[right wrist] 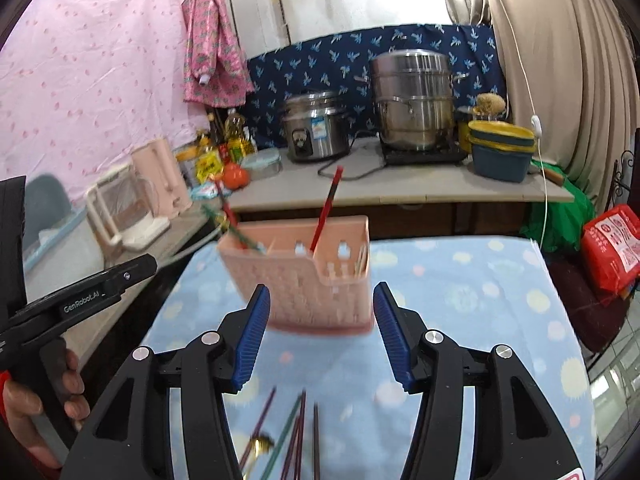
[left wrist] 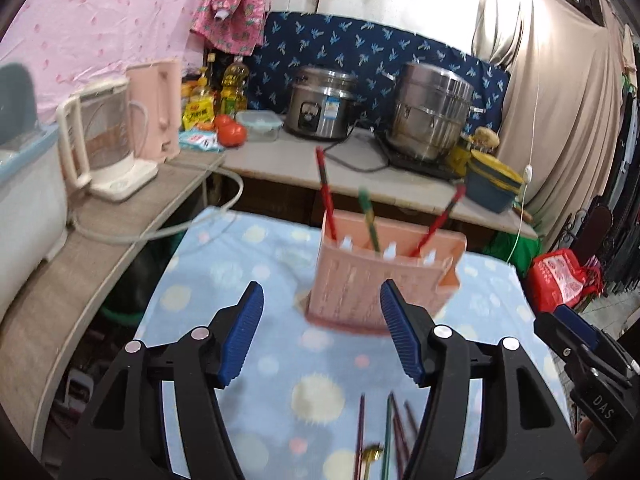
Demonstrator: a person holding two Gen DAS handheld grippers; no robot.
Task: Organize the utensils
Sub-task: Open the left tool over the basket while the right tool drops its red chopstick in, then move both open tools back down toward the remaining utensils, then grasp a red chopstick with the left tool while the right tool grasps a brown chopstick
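Hovering over scattered chopsticks point(right wrist: 298, 432), left gripper point(left wrist: 322, 334) and right gripper point(right wrist: 322, 336) agape, empty

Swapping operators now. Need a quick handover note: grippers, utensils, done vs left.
Left gripper: open, empty, above the blanket.
Right gripper: open, empty, beside the left one.
Pink utensil holder stands upright on the dotted blanket, ahead of both grippers.
Done: two red chopsticks and a green one stand in the holder.
Left: loose chopsticks, dark and green, plus a gold-tipped utensil, lie on the blanket just below the grippers. They still need to go into the holder.
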